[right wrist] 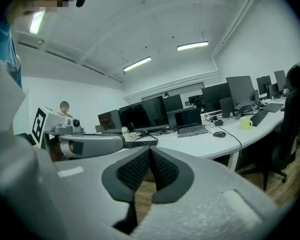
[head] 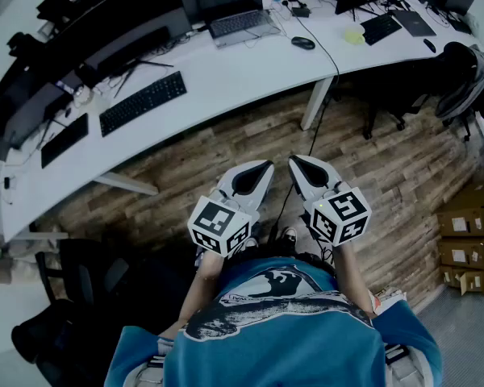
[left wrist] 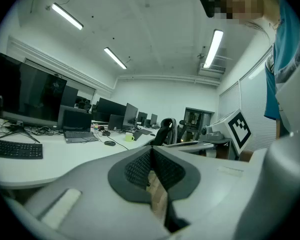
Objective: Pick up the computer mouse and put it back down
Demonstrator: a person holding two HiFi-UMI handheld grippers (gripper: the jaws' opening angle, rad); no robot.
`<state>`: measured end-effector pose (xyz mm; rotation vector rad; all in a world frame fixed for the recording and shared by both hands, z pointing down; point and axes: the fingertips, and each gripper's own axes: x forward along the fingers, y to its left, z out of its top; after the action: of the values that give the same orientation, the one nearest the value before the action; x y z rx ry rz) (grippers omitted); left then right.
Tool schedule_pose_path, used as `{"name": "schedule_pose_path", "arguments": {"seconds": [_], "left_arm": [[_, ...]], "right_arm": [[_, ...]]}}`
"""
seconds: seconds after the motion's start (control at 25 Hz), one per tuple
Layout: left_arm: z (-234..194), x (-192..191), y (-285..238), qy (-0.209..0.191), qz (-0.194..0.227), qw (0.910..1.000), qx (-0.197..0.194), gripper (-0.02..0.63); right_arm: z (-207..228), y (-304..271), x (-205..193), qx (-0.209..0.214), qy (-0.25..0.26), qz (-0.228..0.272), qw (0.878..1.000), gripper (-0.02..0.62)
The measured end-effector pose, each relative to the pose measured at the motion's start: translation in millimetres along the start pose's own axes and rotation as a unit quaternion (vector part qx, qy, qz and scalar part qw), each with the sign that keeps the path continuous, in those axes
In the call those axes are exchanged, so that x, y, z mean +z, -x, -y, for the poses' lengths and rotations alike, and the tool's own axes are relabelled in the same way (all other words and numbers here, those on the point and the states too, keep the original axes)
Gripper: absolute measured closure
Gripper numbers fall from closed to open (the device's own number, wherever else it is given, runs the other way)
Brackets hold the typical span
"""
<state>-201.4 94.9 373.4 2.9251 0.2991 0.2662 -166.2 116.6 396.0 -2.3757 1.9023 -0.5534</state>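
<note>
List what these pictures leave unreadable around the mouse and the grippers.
Mouse: too small in the head view to show buttons or wheel.
Hands: hidden under the cubes in the head view.
Mug: contents hidden by its wall in the right gripper view.
Floor beneath the person: covered by the shirt, head view.

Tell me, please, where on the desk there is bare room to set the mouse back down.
The widest bare stretch of desk lies between the keyboard and the mouse, in front of the laptop. A smaller patch lies between mouse and yellow mug. The back edge by the monitors is crowded with cables.
</note>
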Motion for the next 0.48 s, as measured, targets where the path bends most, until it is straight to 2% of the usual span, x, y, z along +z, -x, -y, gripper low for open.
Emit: {"name": "schedule_pose_path", "arguments": {"seconds": [0.48], "left_arm": [[5, -1, -18, -0.001, 0.0, 1.0, 0.004, 0.592]], "right_arm": [[18, 5, -4, 0.004, -0.003, -0.001, 1.0, 0.595]]}}
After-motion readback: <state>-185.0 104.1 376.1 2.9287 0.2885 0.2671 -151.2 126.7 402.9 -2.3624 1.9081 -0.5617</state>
